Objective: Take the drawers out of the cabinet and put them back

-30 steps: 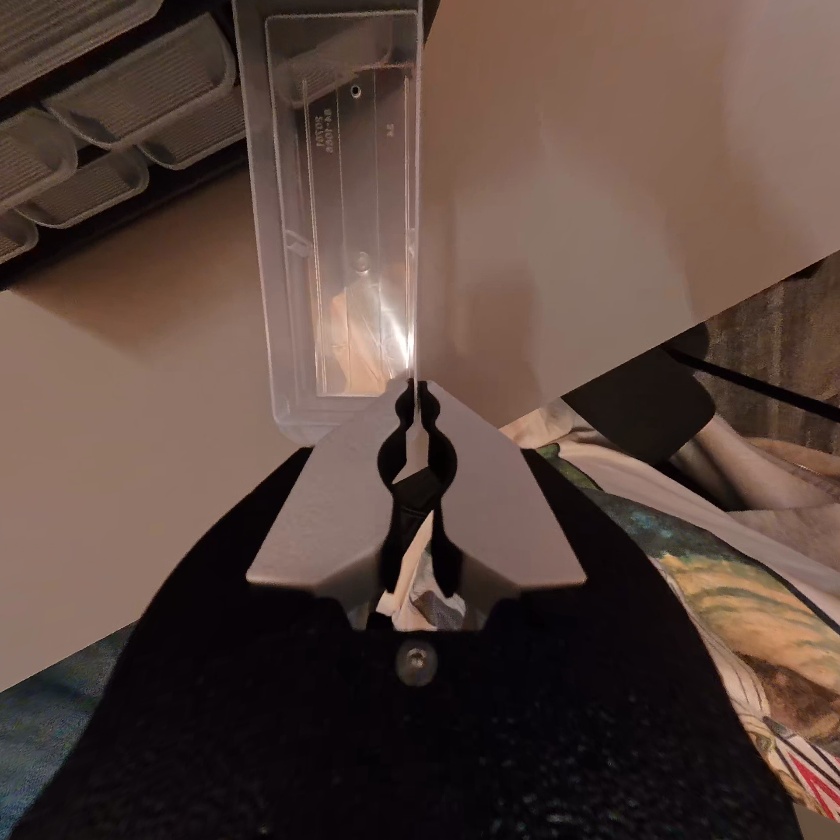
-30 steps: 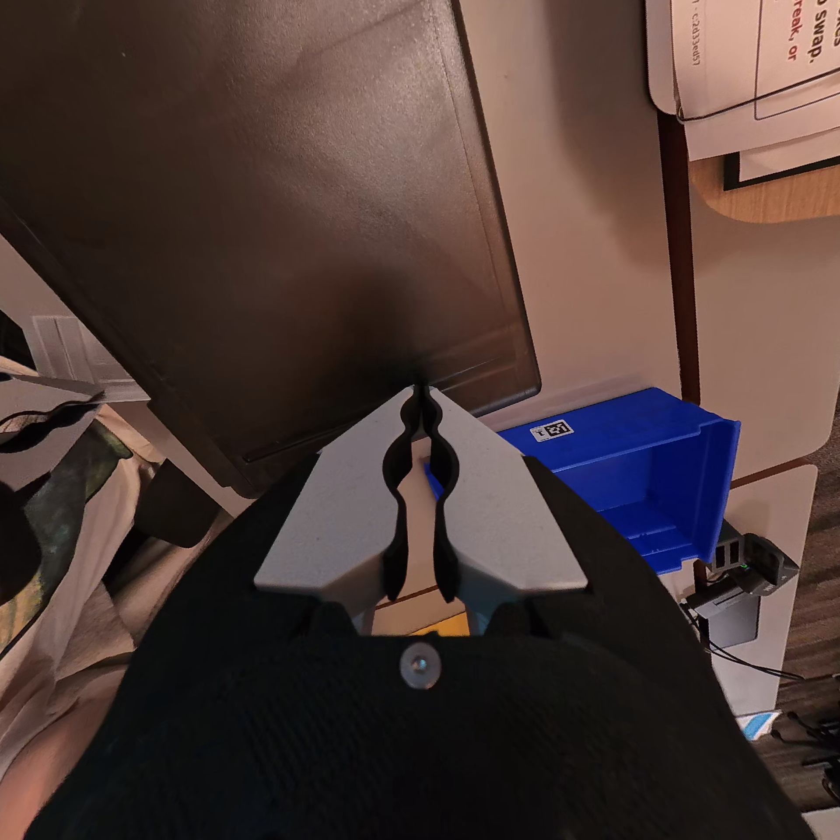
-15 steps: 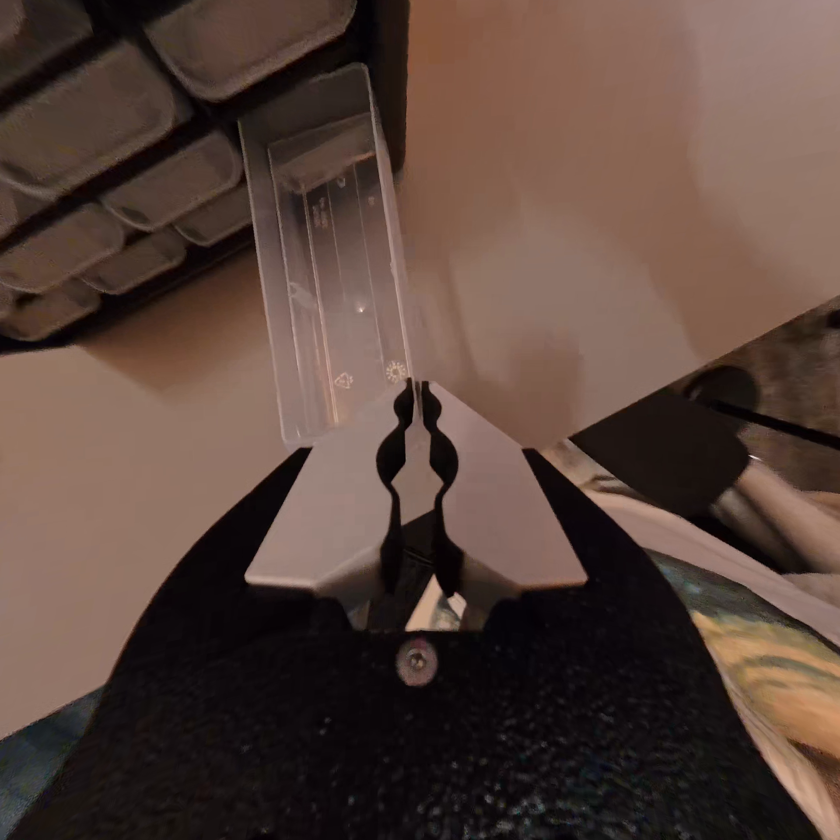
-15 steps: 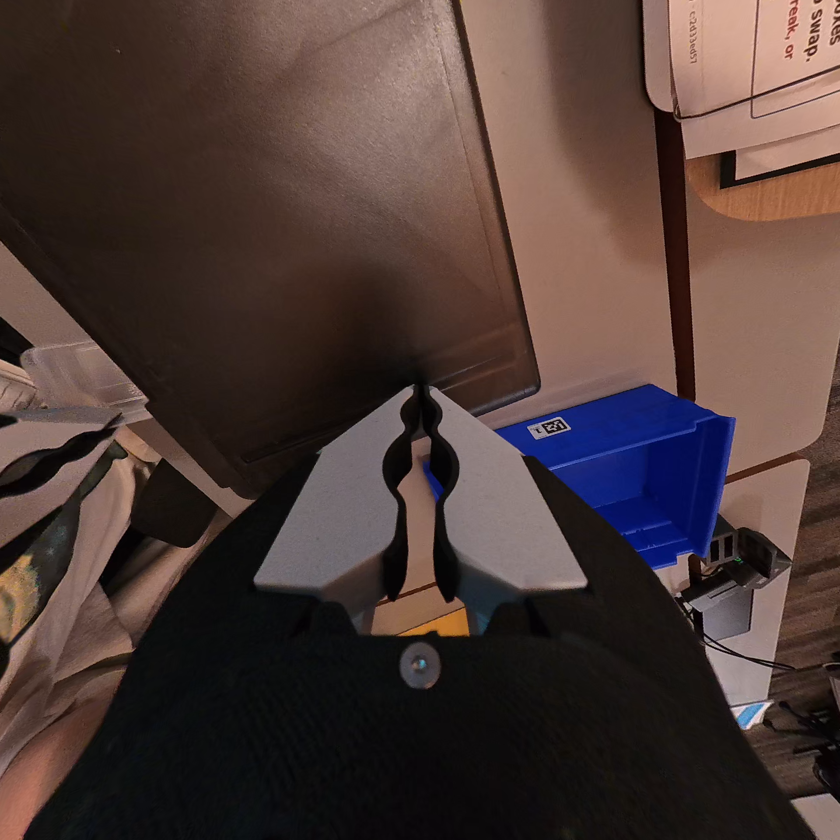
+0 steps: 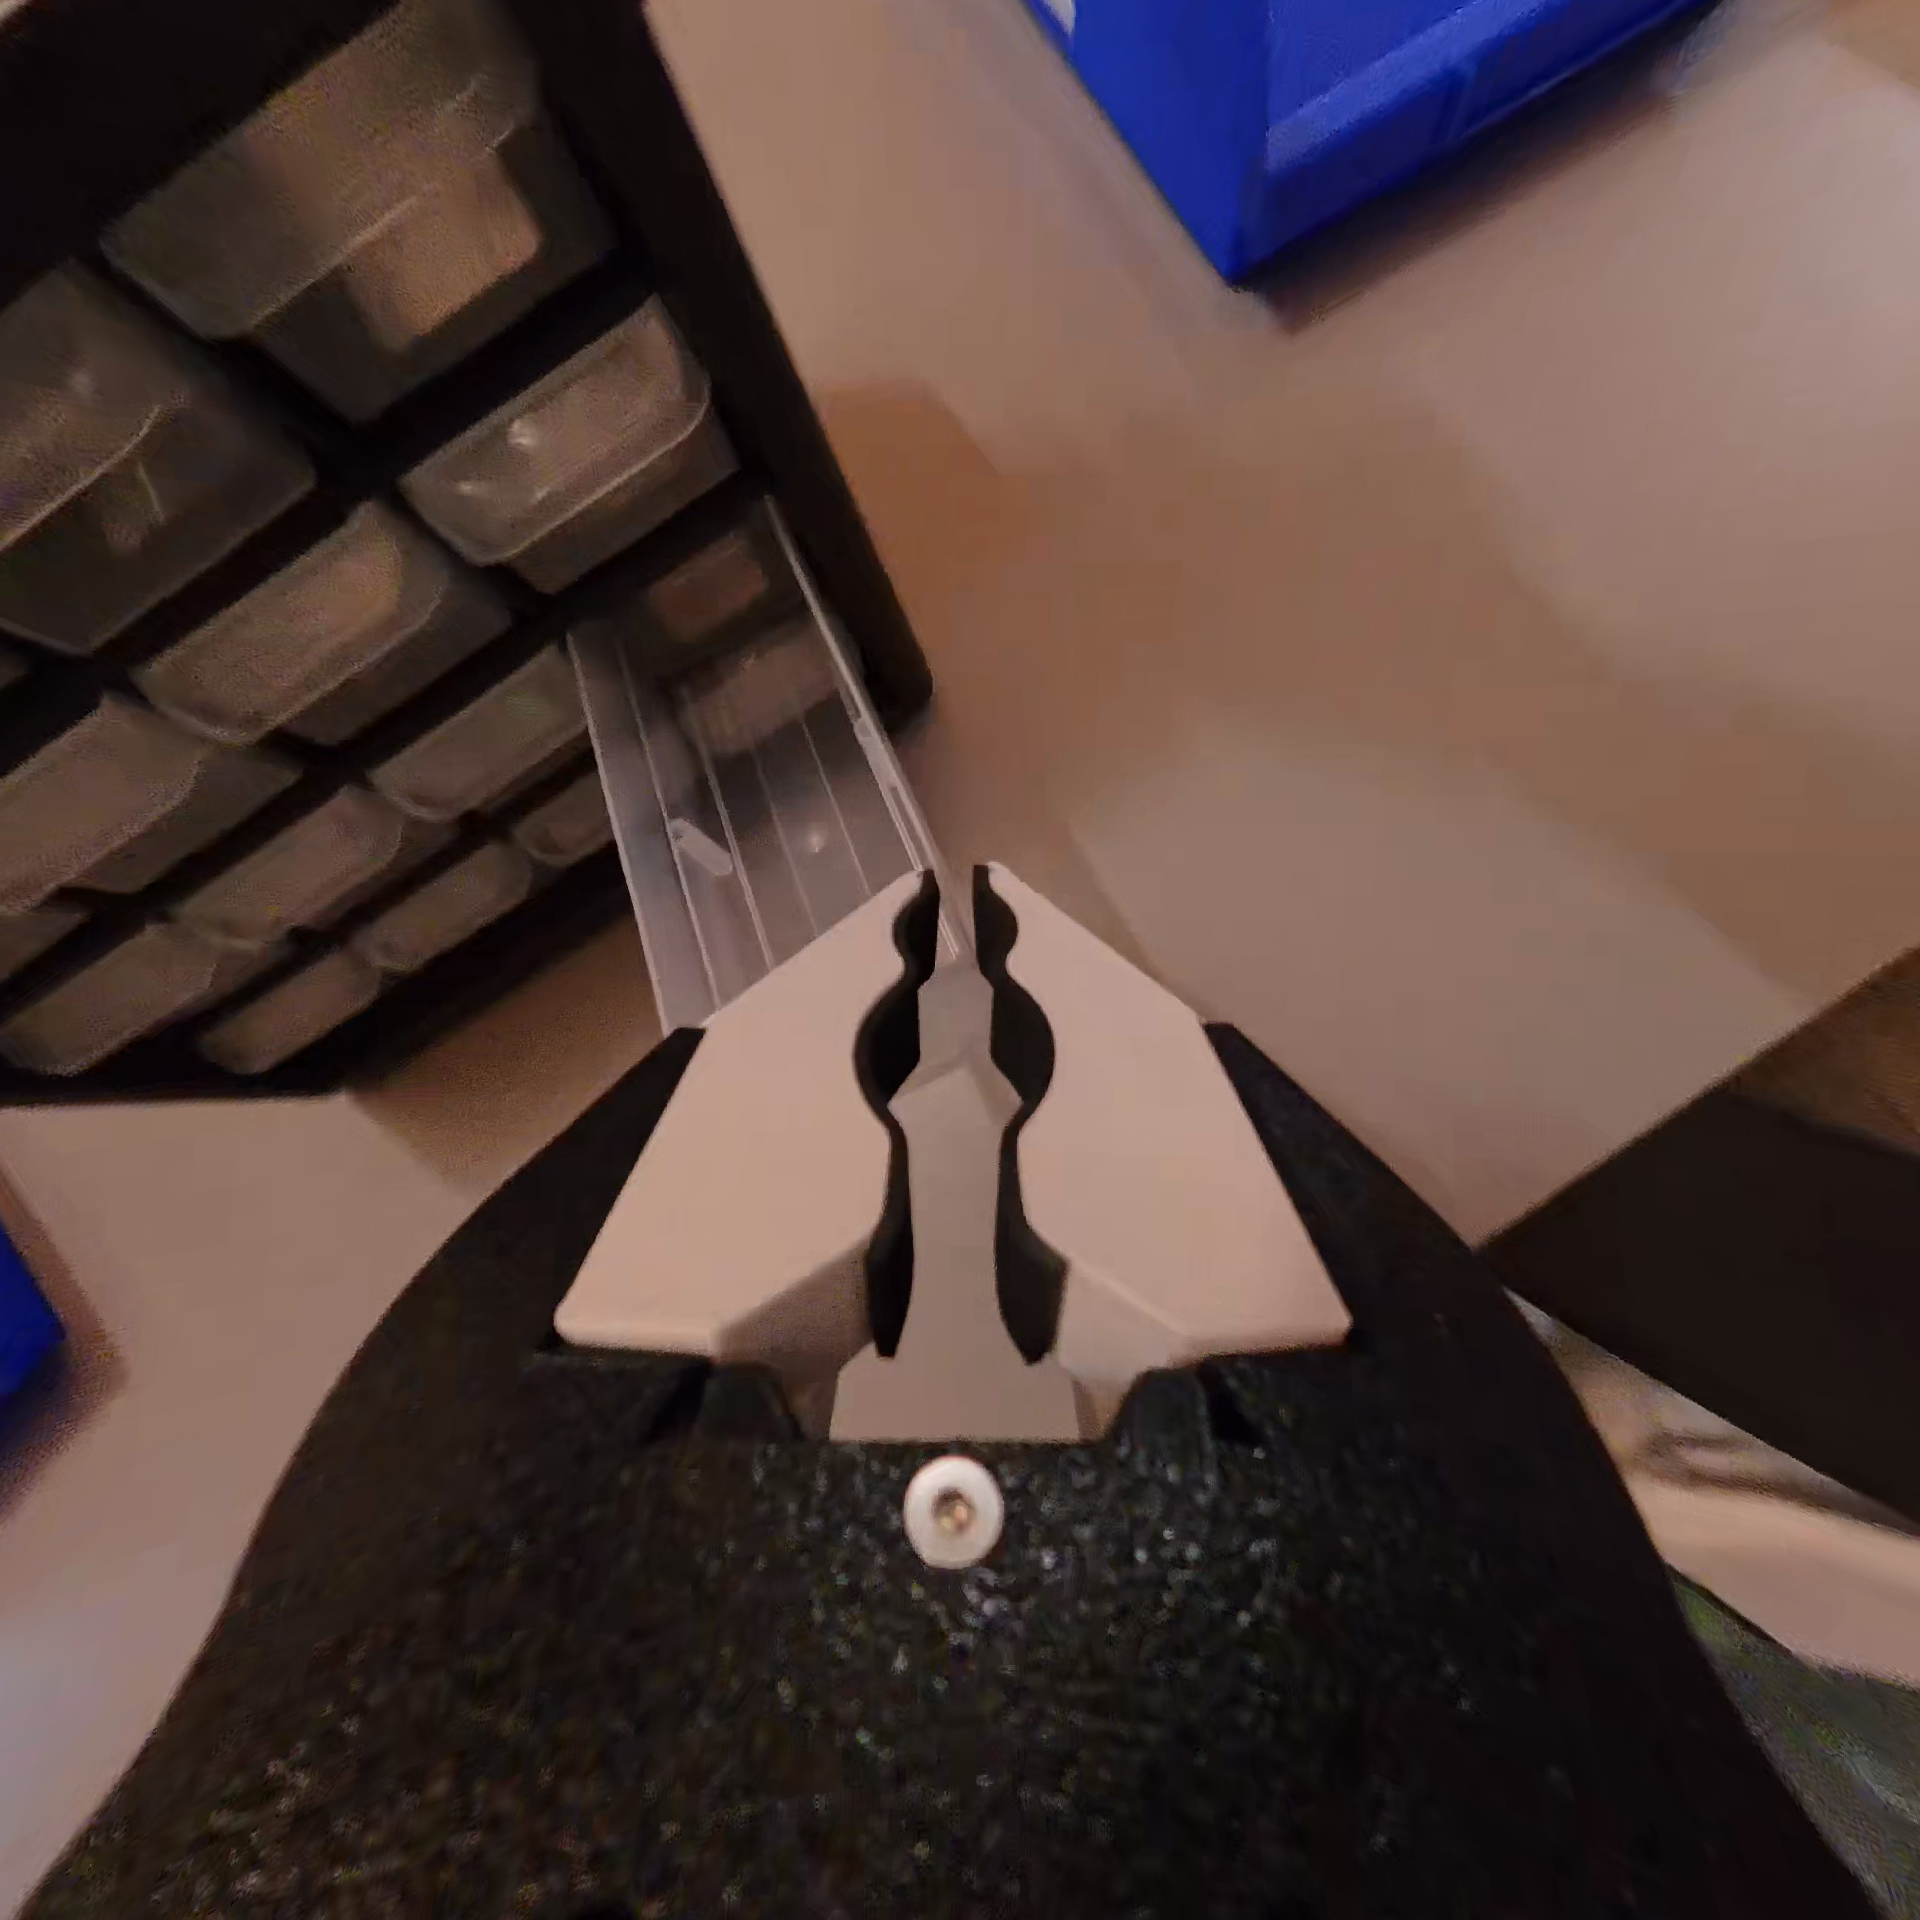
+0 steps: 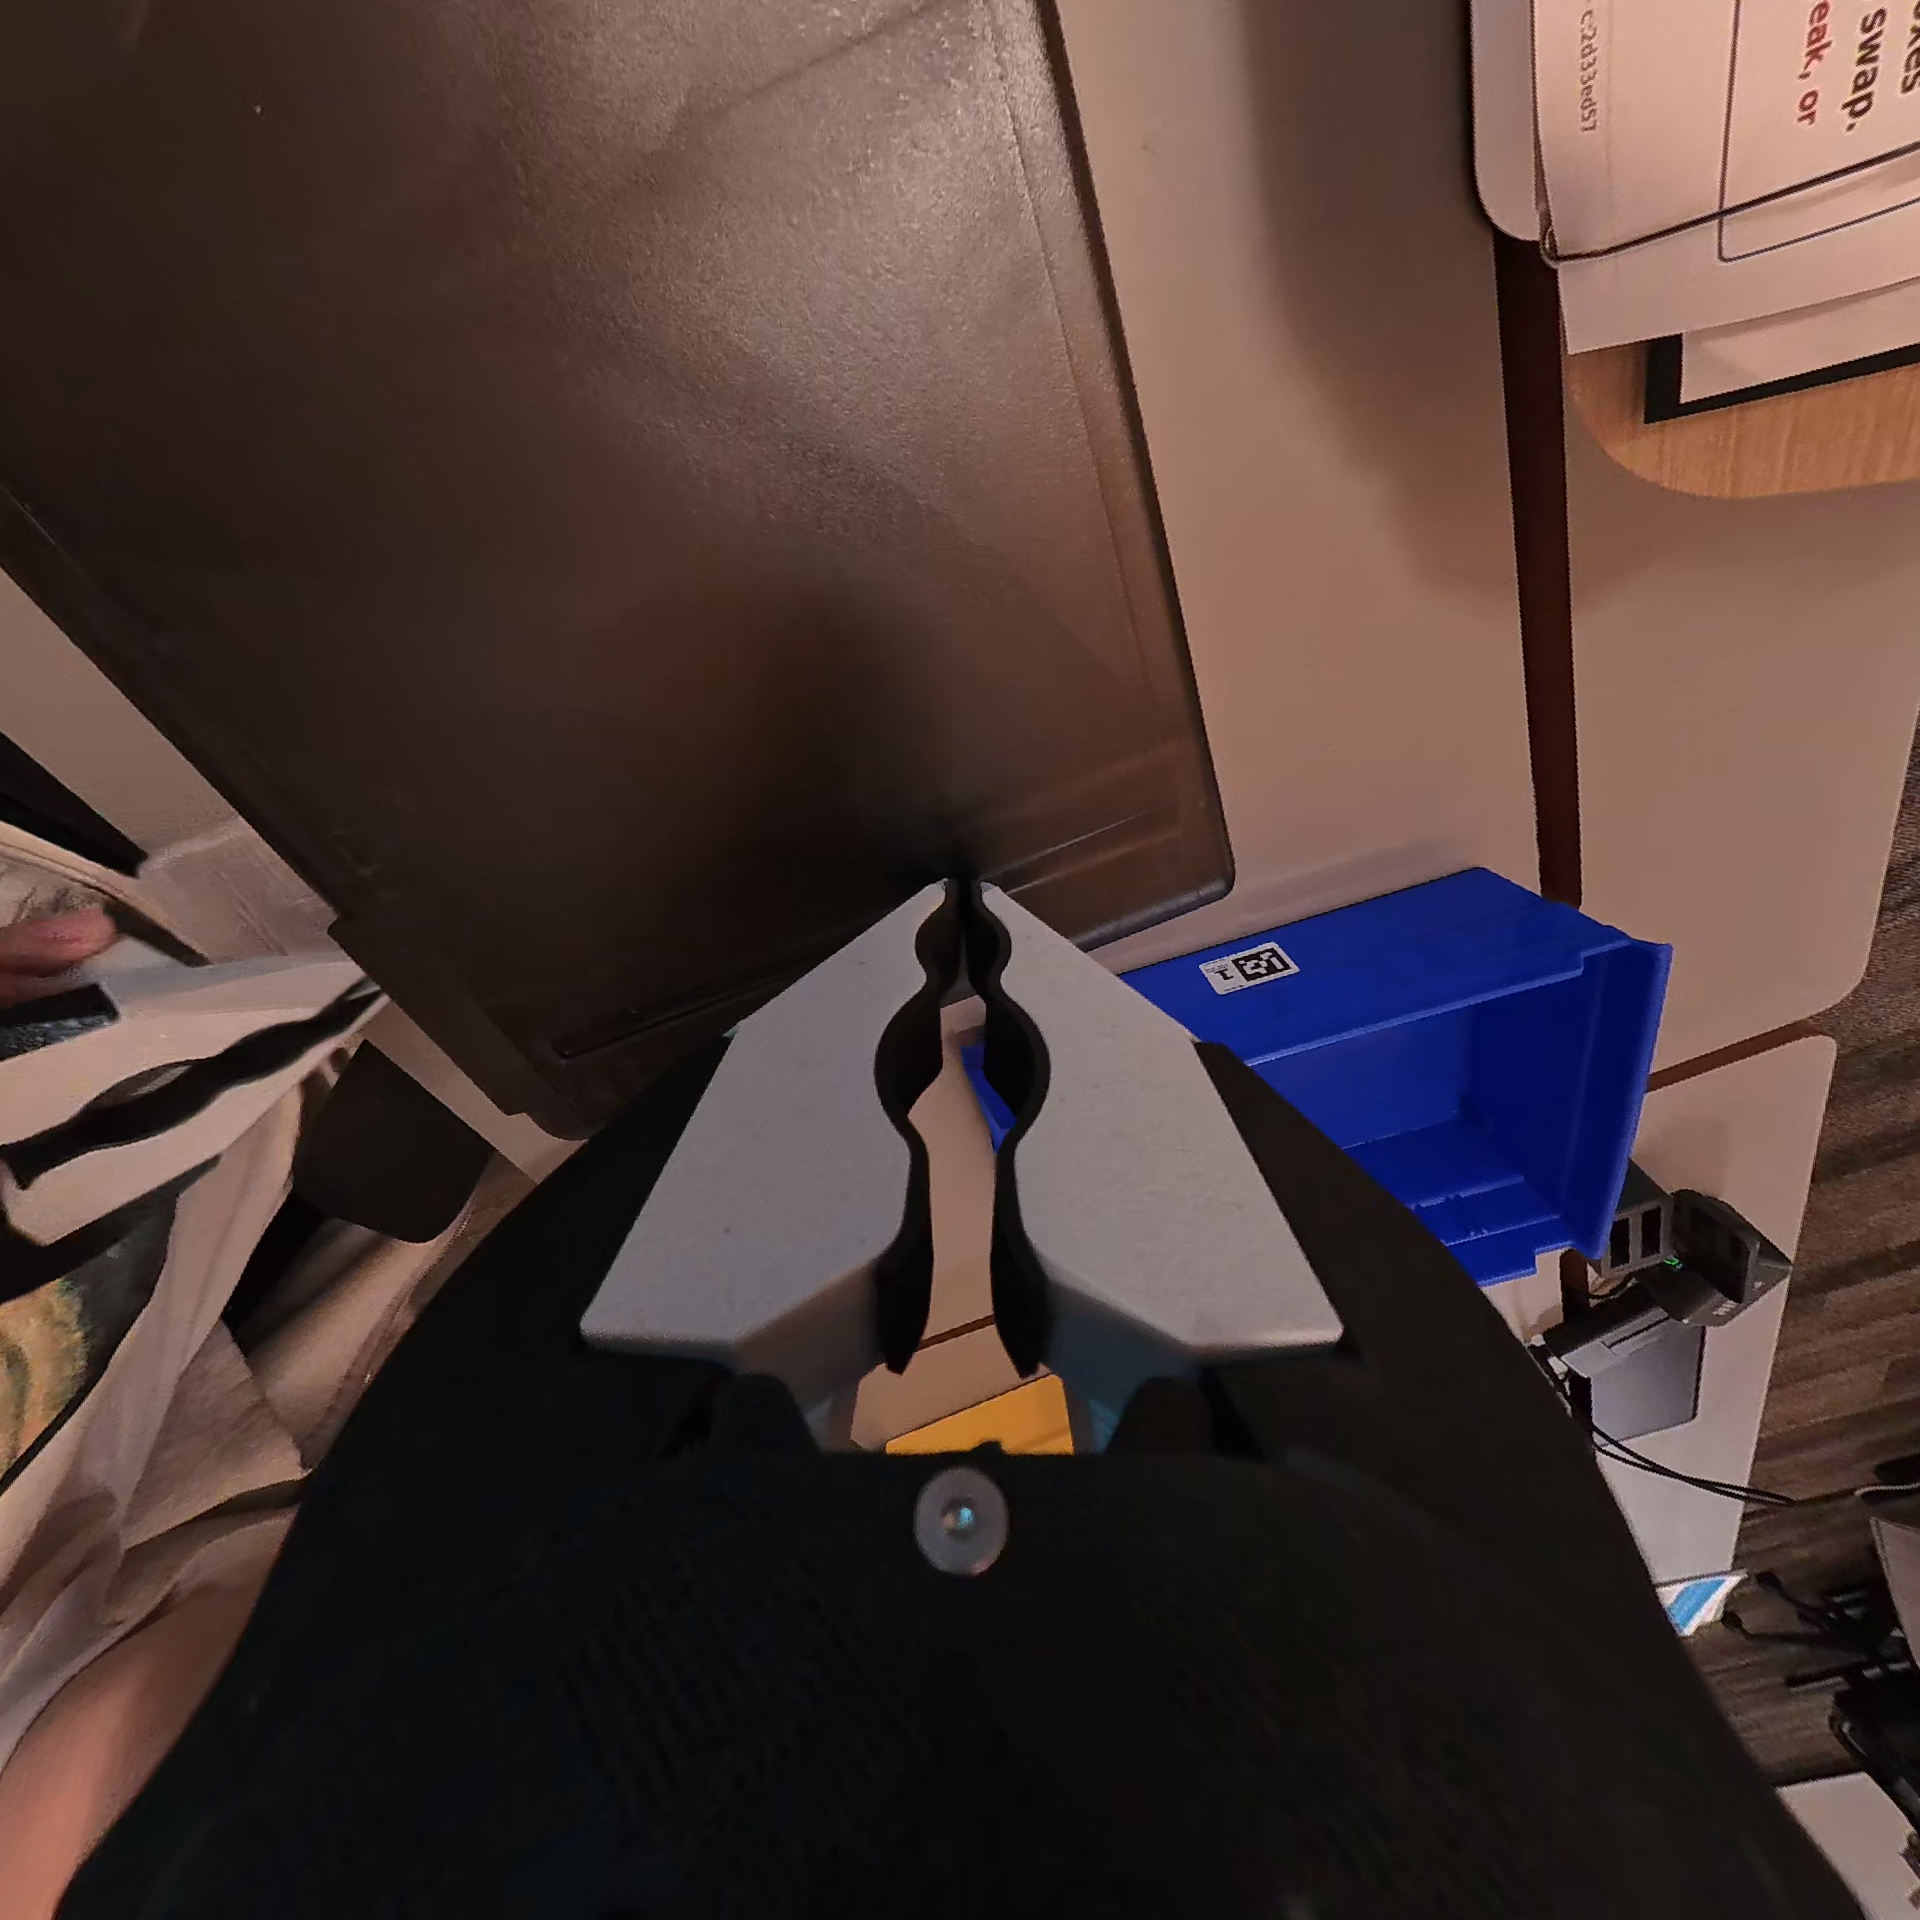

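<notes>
Gripping the near right wall of the clear drawer (image 5: 758, 831) with my left gripper (image 5: 956, 883), fingertips pinched on the thin plastic edge. The drawer is transparent, long and narrow, ribbed along its floor; its far end sits inside the bottom right slot of the black cabinet (image 5: 831, 540), most of its length sticking out toward me. Other drawers (image 5: 343, 218) fill the slots, cloudy grey fronts, blurred. A blue bin (image 5: 1351, 114) sits beyond on the beige table (image 5: 1351, 675). My right gripper (image 6: 961, 888) rests closed with its tips against the cabinet's dark top panel (image 6: 623, 468); nothing visible between them.
</notes>
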The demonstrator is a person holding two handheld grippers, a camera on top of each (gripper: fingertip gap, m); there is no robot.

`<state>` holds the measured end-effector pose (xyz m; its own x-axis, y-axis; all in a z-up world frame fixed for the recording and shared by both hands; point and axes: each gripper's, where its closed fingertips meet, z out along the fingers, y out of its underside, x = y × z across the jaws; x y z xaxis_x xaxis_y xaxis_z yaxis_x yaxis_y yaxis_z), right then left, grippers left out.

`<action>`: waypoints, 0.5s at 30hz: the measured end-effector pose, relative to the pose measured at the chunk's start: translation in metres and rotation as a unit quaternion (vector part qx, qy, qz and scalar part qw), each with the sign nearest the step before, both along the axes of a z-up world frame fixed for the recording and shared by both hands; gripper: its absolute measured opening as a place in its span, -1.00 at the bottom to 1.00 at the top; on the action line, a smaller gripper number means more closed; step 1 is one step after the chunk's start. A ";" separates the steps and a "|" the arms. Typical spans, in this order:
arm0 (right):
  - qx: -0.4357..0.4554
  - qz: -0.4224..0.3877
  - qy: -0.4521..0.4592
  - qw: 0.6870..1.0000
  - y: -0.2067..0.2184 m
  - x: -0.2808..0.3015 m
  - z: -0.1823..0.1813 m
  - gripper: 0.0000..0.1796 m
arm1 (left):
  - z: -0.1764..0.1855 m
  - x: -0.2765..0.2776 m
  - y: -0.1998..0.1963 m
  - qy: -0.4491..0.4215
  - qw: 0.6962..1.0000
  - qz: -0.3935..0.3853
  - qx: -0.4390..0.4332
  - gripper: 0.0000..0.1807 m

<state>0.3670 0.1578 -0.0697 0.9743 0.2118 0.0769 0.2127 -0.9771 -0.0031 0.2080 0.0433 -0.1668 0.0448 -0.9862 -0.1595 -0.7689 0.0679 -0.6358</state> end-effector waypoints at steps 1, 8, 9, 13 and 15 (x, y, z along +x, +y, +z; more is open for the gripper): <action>0.000 0.000 -0.001 1.000 0.000 0.000 0.000 -1.00 | -0.003 0.003 -0.001 -0.025 0.999 -0.007 0.023 -0.95; -0.001 -0.002 -0.013 1.000 0.000 0.000 0.000 -1.00 | -0.021 0.032 0.015 -0.144 0.976 -0.009 0.164 -0.95; -0.002 -0.002 -0.015 1.000 0.000 0.000 0.000 -1.00 | -0.022 0.038 0.017 -0.154 0.972 -0.010 0.178 -0.95; -0.004 -0.004 -0.013 1.000 0.000 0.000 0.000 -1.00 | -0.015 0.061 0.029 -0.197 0.943 -0.017 0.267 -0.95; -0.003 -0.005 -0.006 1.000 0.000 0.000 0.000 -1.00 | -0.013 0.070 0.034 -0.215 0.929 -0.024 0.299 -0.93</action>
